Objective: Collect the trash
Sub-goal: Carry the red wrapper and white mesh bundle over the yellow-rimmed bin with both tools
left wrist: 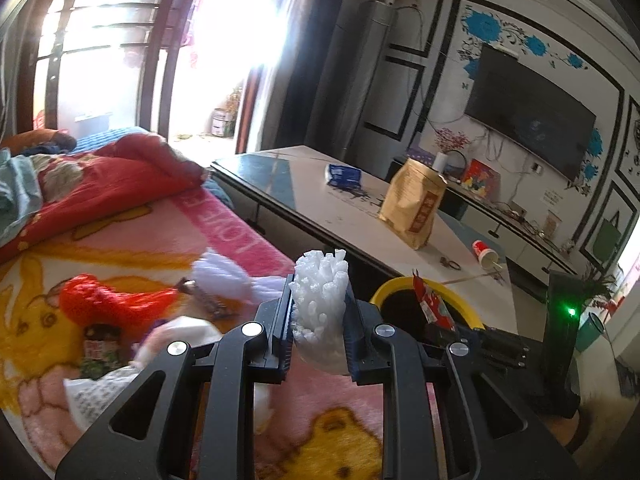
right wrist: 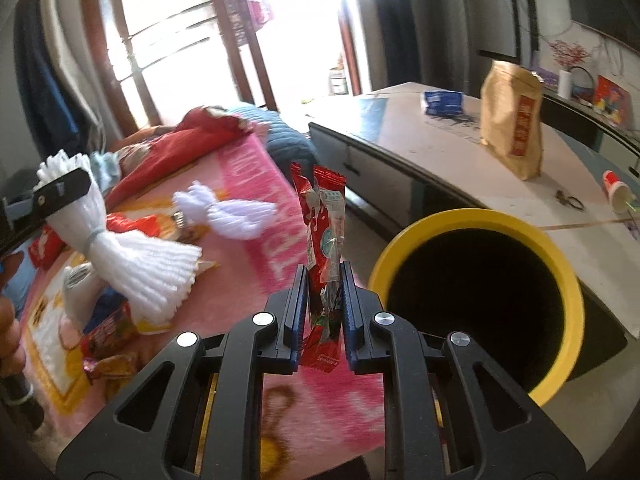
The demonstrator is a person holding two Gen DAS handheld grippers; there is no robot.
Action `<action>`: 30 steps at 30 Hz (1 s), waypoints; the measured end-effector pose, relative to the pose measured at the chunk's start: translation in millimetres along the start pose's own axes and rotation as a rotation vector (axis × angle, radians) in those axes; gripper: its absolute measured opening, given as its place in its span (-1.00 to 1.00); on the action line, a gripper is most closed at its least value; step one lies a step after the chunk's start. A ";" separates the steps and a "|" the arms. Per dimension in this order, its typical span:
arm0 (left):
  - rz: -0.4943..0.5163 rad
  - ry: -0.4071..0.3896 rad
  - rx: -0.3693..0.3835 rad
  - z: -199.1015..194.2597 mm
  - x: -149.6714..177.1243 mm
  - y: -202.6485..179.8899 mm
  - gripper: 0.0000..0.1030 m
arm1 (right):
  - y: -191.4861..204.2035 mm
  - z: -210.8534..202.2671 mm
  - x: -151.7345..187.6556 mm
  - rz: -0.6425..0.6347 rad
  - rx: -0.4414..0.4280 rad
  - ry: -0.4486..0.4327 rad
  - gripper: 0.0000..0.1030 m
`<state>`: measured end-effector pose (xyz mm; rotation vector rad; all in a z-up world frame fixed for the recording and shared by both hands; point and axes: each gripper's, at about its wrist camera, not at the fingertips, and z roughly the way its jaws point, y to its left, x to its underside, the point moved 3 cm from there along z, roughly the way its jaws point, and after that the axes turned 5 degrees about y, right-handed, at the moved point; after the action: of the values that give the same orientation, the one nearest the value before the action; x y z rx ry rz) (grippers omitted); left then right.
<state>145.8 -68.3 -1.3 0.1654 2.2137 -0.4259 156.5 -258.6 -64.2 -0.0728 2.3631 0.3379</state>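
My left gripper [left wrist: 320, 300] is shut on a white foam net sleeve [left wrist: 320, 280] that stands up between its pads, above the pink blanket [left wrist: 224, 216]. In the right wrist view that same foam net [right wrist: 132, 264] hangs at the left. My right gripper [right wrist: 323, 280] is shut on a red snack wrapper [right wrist: 324, 208], held upright just left of the yellow-rimmed bin [right wrist: 440, 220]. The left wrist view shows the wrapper [left wrist: 432, 300] over the bin's rim [left wrist: 394, 284]. A second foam net [right wrist: 228, 212] and several wrappers [left wrist: 104, 300] lie on the blanket.
A low white table [left wrist: 320, 200] stands behind the bin with a brown paper bag [left wrist: 416, 204], a blue packet [left wrist: 344, 176] and a tipped red paper cup [left wrist: 486, 254]. A red quilt [left wrist: 120, 176] is bunched on the bed. A person's hand [right wrist: 8, 320] shows at the left edge.
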 end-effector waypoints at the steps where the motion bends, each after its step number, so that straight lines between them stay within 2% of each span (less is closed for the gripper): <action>1: 0.006 0.002 0.004 2.7 0.1 -3.9 -0.61 | -4.1 -0.4 0.2 0.007 0.011 -0.001 -0.79; 15: 0.080 0.036 0.070 39.5 2.4 -55.9 -0.62 | -71.3 -2.8 -1.6 0.137 0.132 -0.013 -0.79; 30: 0.142 0.079 0.093 78.8 6.7 -92.6 -0.61 | -116.7 -4.6 5.0 0.214 0.230 -0.003 -0.79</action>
<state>175.1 -183.2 -29.3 0.3933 2.2426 -0.4502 167.2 -372.0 -90.2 0.2907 2.3954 0.1653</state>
